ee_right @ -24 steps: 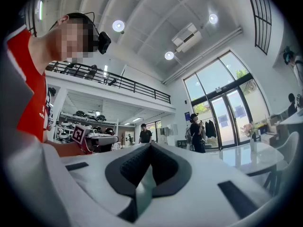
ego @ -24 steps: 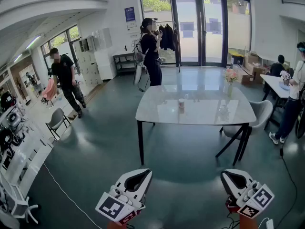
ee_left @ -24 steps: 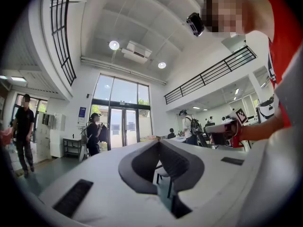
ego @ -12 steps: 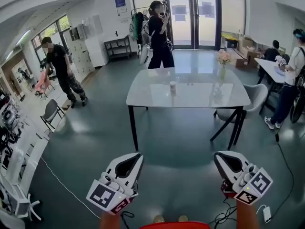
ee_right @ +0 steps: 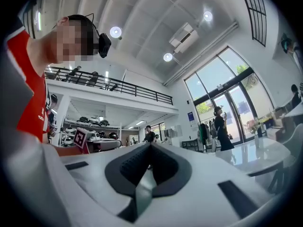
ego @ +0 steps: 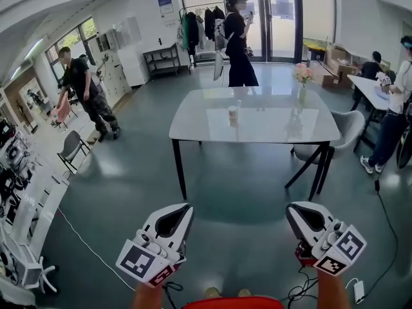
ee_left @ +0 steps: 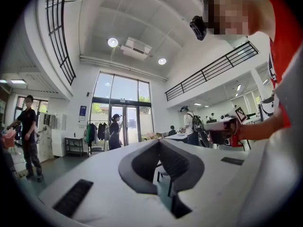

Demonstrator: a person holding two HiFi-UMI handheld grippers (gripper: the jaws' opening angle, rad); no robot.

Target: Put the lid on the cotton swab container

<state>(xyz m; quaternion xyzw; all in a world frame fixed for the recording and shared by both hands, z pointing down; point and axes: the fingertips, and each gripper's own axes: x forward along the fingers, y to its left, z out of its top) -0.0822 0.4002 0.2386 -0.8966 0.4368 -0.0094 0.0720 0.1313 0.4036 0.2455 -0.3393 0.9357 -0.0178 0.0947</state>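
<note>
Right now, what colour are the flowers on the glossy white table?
Pale pink flowers; head view shows them best.

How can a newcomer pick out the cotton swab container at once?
Look at the big pale table ahead. Near its centre stands the cotton swab container, a small pale cylinder. It is short and plain, while the vase of pink flowers stands further right.

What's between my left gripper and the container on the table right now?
Head view: only open floor, then the table's near edge and bare top. The container stands well ahead of the shut left gripper.
</note>
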